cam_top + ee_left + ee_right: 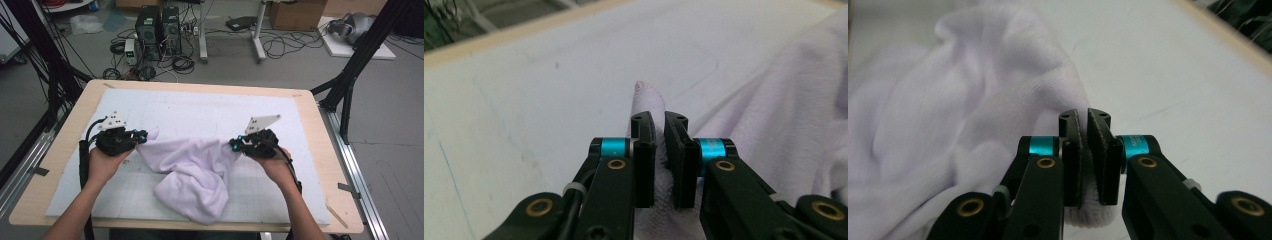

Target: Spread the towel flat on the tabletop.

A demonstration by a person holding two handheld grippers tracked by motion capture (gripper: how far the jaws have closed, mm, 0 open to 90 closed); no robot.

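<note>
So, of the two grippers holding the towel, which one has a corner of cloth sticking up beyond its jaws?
The left gripper: a hemmed corner of the towel pokes up past its jaws. At the right gripper the cloth bunches beside them.

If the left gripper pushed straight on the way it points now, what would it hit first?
The left gripper is shut on a corner of the pale towel, so it meets that cloth at once. Beyond the corner's tip lies the bare white mat; depth there is hard to judge.

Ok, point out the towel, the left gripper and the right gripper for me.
towel (192, 175): high view, middle of the hanging fold.
left gripper (659, 150): left gripper view, between its fingertips, shut on a corner.
right gripper (1084, 147): right gripper view, between its fingertips.
</note>
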